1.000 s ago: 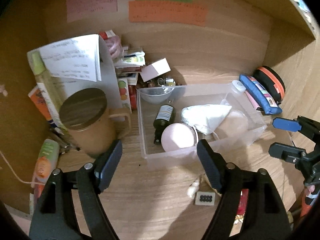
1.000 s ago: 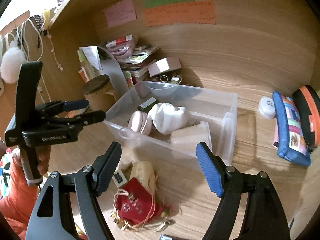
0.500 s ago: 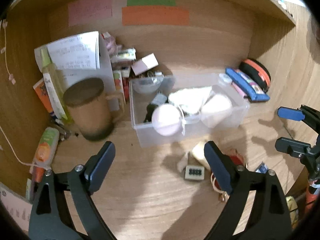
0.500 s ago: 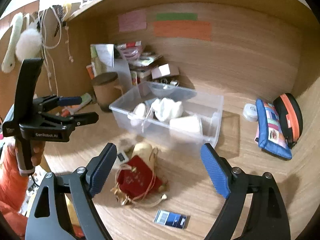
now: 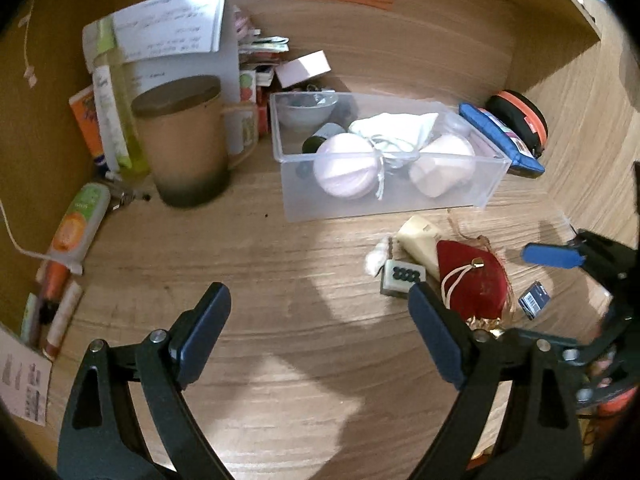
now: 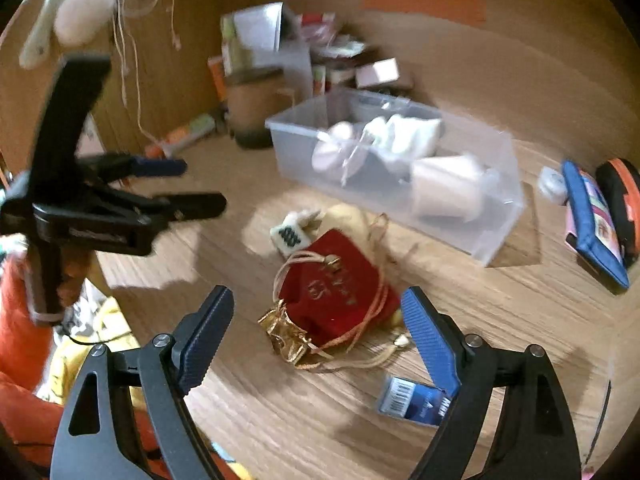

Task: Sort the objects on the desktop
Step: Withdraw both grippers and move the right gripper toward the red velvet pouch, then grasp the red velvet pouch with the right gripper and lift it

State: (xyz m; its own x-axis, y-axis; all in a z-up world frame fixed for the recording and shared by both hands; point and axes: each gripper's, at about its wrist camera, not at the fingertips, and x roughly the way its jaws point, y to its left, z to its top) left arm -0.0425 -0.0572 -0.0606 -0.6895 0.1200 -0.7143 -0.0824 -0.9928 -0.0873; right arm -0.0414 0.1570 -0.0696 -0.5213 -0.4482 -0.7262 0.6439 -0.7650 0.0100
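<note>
A clear plastic bin (image 5: 486, 190) (image 6: 500, 216) holds pink round cases, a white cloth, a dark bottle and a small bowl. In front of it on the wooden desk lie a red drawstring pouch (image 5: 474, 284) (image 6: 340, 292), a mahjong tile (image 5: 402, 276) (image 6: 290, 236), a cream block (image 5: 420, 242), a gold pouch (image 6: 286, 334) and a small blue card (image 5: 534, 300) (image 6: 416, 398). My left gripper (image 5: 320, 340) is open and empty above bare desk. My right gripper (image 6: 316, 340) is open and empty, just in front of the red pouch.
A brown lidded mug (image 5: 182, 140) stands left of the bin, with bottles, tubes (image 5: 76, 226) and papers behind and beside it. A blue pencil case (image 5: 500, 136) (image 6: 592, 220) and an orange-black pouch (image 5: 522, 120) lie right of the bin.
Both grippers have pulled back from the bin. The right gripper has dropped closer to the red pouch, which now sits between its fingers' line of sight.
</note>
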